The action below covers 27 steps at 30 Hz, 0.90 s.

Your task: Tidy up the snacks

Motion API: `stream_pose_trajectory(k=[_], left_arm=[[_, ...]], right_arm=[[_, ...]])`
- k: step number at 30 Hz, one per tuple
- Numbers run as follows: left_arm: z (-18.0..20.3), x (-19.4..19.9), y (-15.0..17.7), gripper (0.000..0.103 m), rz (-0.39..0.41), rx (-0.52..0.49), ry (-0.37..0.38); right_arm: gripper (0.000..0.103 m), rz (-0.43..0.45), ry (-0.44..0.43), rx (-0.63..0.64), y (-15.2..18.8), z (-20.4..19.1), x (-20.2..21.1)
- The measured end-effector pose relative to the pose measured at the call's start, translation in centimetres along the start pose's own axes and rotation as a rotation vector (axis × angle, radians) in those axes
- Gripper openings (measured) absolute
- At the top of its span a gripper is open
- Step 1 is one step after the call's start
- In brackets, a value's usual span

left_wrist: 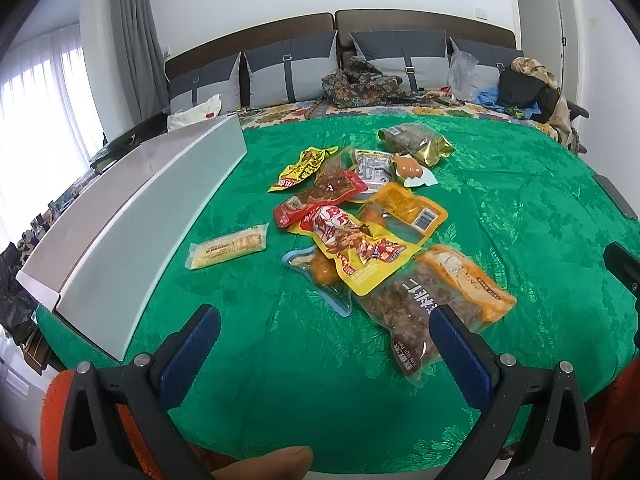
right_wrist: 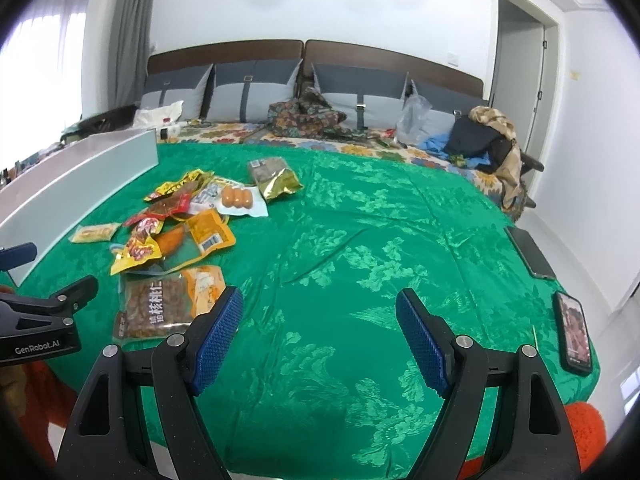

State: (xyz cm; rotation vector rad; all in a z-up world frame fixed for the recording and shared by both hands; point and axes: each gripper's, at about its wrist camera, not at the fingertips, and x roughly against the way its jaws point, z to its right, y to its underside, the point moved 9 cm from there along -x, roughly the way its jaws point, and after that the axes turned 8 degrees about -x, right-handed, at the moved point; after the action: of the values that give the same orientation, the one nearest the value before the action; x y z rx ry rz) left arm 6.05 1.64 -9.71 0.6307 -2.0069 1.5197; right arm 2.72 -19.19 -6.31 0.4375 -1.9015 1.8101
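A heap of snack packets lies on the green bedspread [left_wrist: 280,380]: a yellow-red packet [left_wrist: 352,244], an orange packet [left_wrist: 408,208], a walnut bag [left_wrist: 420,308], a gold bag [left_wrist: 416,142], an egg pack [left_wrist: 408,168] and a lone pale bar [left_wrist: 228,248]. A long white box [left_wrist: 132,216] stands to their left. My left gripper [left_wrist: 324,328] is open and empty, hovering just before the walnut bag. My right gripper [right_wrist: 320,320] is open and empty over bare bedspread, right of the heap [right_wrist: 176,232]. The left gripper also shows in the right wrist view [right_wrist: 40,280].
Two phones [right_wrist: 576,332] [right_wrist: 532,252] lie near the bedspread's right edge. Grey pillows [right_wrist: 252,88], crumpled clothes [right_wrist: 308,116] and a plastic bag [right_wrist: 412,120] sit at the headboard. A doorway [right_wrist: 520,72] is at the right.
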Motion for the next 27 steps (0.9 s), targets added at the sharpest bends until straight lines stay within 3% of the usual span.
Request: stream_pose_trajectory(k=[27], left_arm=[[-0.21,-1.01,0.95,0.103,-0.03,-0.009,0.002]], right_arm=[[0.082,-0.041,-0.013,0.003,0.99,-0.29,-0.9]])
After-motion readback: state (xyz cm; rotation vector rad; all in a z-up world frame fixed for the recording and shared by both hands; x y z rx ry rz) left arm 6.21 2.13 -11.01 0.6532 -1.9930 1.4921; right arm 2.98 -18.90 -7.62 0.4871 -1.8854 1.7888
